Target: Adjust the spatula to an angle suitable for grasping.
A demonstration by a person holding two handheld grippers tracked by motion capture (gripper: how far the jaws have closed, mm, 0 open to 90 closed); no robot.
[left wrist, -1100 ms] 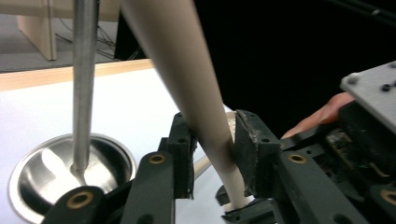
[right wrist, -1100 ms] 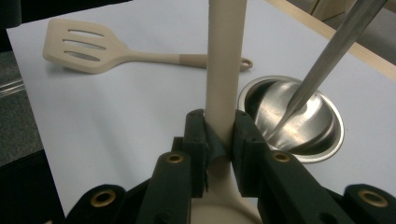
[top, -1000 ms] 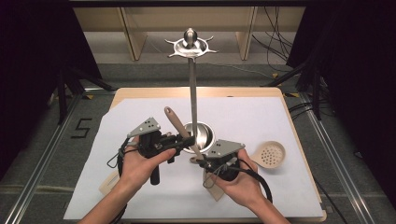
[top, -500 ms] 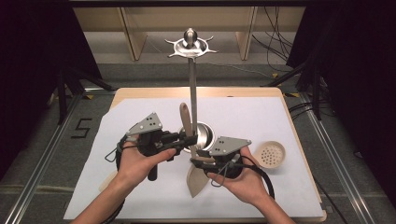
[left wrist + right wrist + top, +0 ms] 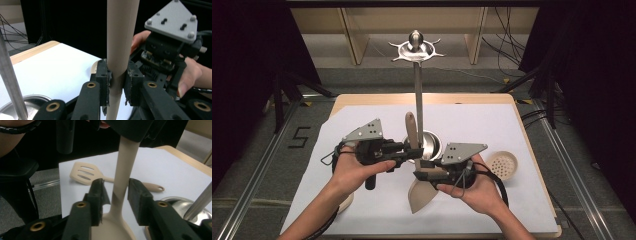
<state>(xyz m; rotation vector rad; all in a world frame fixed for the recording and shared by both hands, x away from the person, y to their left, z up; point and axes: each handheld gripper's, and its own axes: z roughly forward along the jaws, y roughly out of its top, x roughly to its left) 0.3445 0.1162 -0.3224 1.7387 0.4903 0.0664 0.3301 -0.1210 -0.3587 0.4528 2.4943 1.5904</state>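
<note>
A beige spoon (image 5: 411,131) stands nearly upright between my hands, handle up and bowl (image 5: 419,194) hanging just above the white sheet. My left gripper (image 5: 413,153) is shut on its handle (image 5: 122,37); the pads (image 5: 108,77) press it from both sides after closing a little tighter. My right gripper (image 5: 423,175) is lower, at the spoon's neck (image 5: 122,177). Its jaws have just been closing, and the neck sits between them with a gap on each side (image 5: 116,195), so it is open.
A metal utensil stand (image 5: 417,95) with a hooked top (image 5: 414,48) and round base (image 5: 432,142) rises just behind the grippers. A beige slotted spatula (image 5: 86,175) lies on the sheet under my left arm. A round perforated beige lid (image 5: 502,164) lies at the right.
The spoon has swung from leaning left to nearly upright, and its bowl now hangs in front between the hands. The right gripper's jaws have let go of the neck and stand around it.
</note>
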